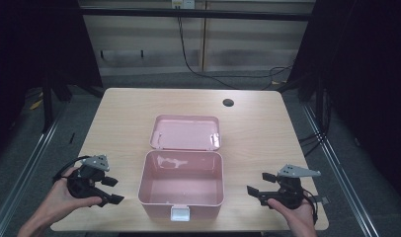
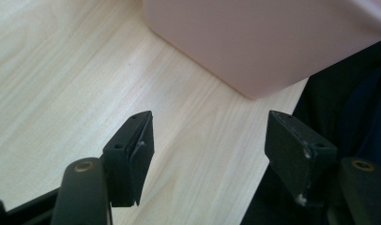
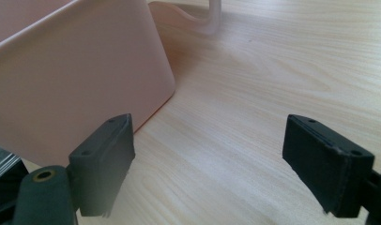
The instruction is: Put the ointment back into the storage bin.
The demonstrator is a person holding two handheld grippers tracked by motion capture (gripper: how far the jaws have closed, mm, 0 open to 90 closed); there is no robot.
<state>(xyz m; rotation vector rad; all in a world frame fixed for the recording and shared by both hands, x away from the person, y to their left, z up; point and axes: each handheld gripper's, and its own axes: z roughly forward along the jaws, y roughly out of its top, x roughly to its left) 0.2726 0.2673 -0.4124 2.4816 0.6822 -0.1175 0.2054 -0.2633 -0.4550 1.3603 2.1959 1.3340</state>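
Table (image 1: 124, 111) with one open pink box (image 1: 181, 185), two grippers, left gripper (image 1: 111, 190) and right gripper (image 1: 258, 183), fingers spread.

A light wooden table (image 1: 124, 106) with rounded corners stands on a grey floor (image 1: 337, 163). A round dark cable hole (image 1: 228, 102) sits near the table's far edge, toward the right. Behind the table runs a pale panelled wall (image 1: 154, 37) with a dark horizontal bar (image 1: 198, 14) across its top. A black cable (image 1: 188, 59) hangs down the wall and trails along the floor. Metal rails (image 1: 25, 163) run along the floor on either side of the table. Dark curtains (image 1: 366, 74) close in both sides, leaving those edges in shadow.
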